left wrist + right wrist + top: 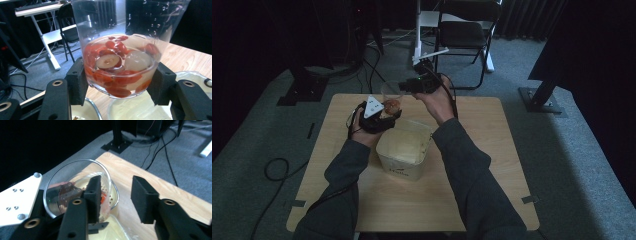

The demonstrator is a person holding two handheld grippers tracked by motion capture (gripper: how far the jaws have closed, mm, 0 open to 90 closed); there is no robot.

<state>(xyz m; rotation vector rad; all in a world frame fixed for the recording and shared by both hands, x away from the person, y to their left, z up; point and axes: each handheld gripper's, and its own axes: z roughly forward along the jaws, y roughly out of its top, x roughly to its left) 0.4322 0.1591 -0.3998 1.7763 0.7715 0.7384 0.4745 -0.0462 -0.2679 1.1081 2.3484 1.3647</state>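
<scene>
Clearly the clear cup (120, 50) is the thing to watch: the left gripper (122, 85) has its two black jaws clenched on the cup's lower wall, one pad on each side. It holds the cup tilted, raised above the table (492, 150) and just behind the far left corner of the pale square tub (404, 150). Inside the cup sit red berries and pale round fruit pieces (117, 67) in liquid, pooled toward the low side.

The right gripper (116, 195) hovers just beyond the cup, jaws released with a clear gap between them, one pad near the rim, holding nothing.

The step in hand looks like tipping the contents into the tub. To do it well, I would bring the cup's lip over the tub's opening first, then tilt slowly, keeping the squeeze steady; the wet wall looks slippery. A quick tip could splash liquid onto the table.
</scene>
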